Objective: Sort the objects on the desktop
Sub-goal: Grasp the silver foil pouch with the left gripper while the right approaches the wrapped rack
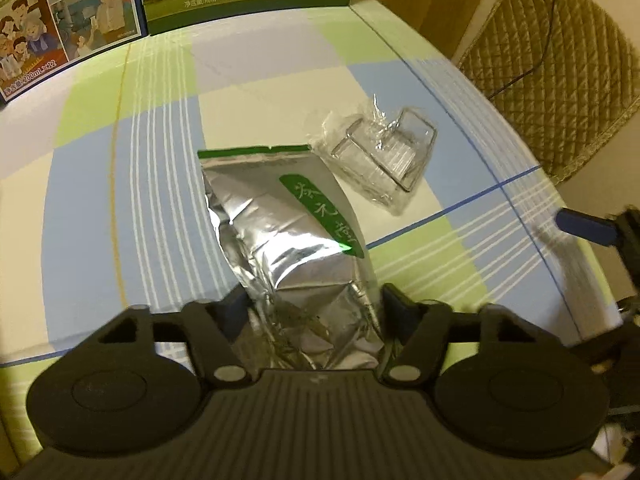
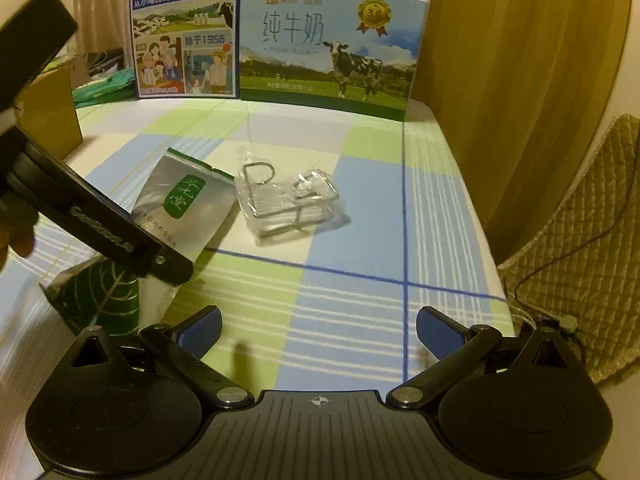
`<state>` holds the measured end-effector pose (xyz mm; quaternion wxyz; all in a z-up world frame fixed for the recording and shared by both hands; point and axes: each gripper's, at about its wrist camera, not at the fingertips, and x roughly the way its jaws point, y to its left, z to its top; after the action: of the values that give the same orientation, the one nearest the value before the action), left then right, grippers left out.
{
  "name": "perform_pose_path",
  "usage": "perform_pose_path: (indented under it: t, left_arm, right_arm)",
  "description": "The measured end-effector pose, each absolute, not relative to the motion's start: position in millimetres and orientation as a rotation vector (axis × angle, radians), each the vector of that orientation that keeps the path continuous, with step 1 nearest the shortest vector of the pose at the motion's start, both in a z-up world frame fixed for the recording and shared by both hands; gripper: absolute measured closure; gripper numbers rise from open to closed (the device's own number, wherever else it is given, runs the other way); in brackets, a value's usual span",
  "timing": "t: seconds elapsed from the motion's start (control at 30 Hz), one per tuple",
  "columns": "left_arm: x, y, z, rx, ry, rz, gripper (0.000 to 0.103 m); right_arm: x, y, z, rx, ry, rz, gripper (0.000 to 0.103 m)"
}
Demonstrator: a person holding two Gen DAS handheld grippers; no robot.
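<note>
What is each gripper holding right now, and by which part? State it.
The left gripper is shut on the silver tea pouch, gripping its bottom end. The right gripper is open and holds nothing.

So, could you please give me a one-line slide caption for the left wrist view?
Left tool shut on a silver foil tea pouch beside a plastic-wrapped clear box on the checked tablecloth.

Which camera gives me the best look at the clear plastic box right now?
The right wrist view: the clear box sits whole and unobstructed mid-table, its wire-like edges and wrapping visible. The left wrist view also shows it, but farther off to the side, beyond the foil bag held in the left gripper.
</note>
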<state>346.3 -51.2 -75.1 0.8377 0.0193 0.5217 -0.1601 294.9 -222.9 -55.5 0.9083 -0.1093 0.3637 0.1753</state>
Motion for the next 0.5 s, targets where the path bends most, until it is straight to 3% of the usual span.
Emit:
perform_pose_path:
  t: [0.1,0.3,0.5]
  left_arm:
    - [345.5,-39.7,-66.7,0.074,1.074,-0.304,0.053]
    - [347.2,-12.0,-66.8,0.045,1.079,-0.288,0.053]
    - [347.5,-3.4,-70.5,0.020,1.086,-0.278,0.041]
  right_arm:
    - [308.8,-218.8,-55.9,-0.228,0.740,0.404,0.002]
    - [353.2,-202.1,-49.6,-0.247,0.724,0.481,0.002]
    - [399.8,-182.3,-52.2,-0.284,0.769,0.545,0.002]
